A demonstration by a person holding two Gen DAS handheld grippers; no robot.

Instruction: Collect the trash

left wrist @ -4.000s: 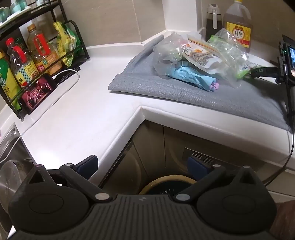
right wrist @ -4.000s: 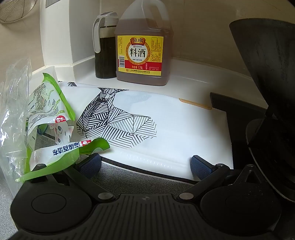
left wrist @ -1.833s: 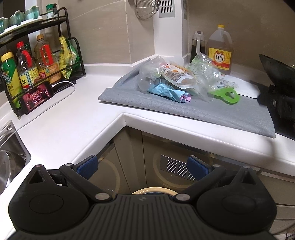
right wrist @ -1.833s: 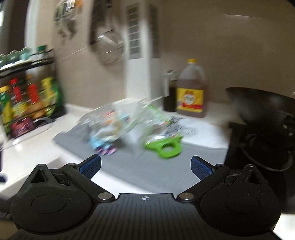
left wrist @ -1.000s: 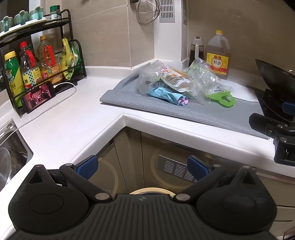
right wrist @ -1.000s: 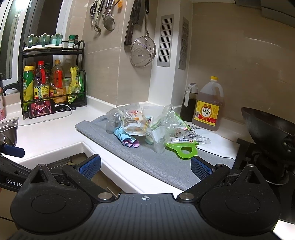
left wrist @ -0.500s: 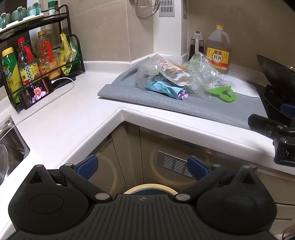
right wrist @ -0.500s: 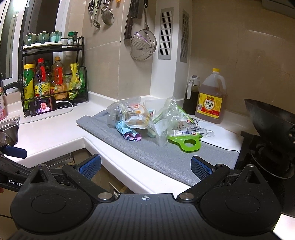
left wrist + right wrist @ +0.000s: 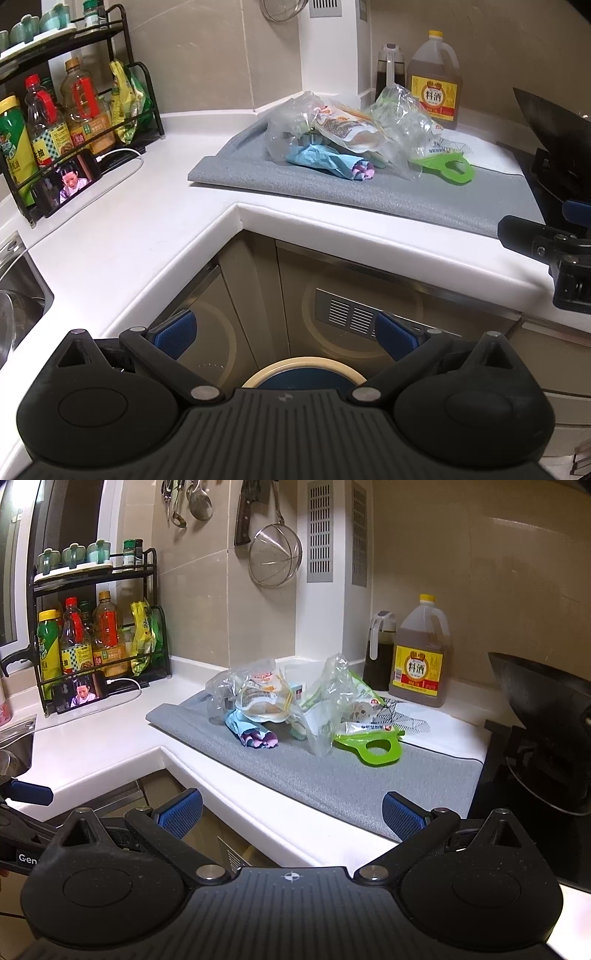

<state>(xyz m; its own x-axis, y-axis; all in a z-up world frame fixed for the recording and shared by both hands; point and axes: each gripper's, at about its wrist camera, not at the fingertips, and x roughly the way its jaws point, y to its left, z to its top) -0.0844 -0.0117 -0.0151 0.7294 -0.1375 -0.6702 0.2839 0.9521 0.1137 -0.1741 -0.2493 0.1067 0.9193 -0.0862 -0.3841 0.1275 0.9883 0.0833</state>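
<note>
**Desk:** Right wrist view, kitchen corner: what does it show?

**Photographer:** A heap of crumpled clear plastic bags and printed food wrappers (image 9: 291,705) lies on a grey fabric mat (image 9: 332,775) spread over the white countertop (image 9: 96,738). A bright green plastic pack with a loop handle (image 9: 373,747) touches the heap's right edge. The right gripper (image 9: 291,812) hangs short of the counter edge, jaws spread wide, nothing between them.

**Desk:** And the other hand?

**Photographer:** The left gripper (image 9: 284,332) is likewise spread and empty, held low before the cabinet fronts. Below it sits a round bin with a cream rim (image 9: 303,365), probably where the trash goes.

**Desk:** What does the next pick call for?

**Photographer:** My reading: go for an outlying piece first, such as the green pack. Pinch a folded edge rather than slack film, which could slip. Keep clear of the black wok (image 9: 546,716) and the amber bottle with the yellow label (image 9: 421,664).
</note>
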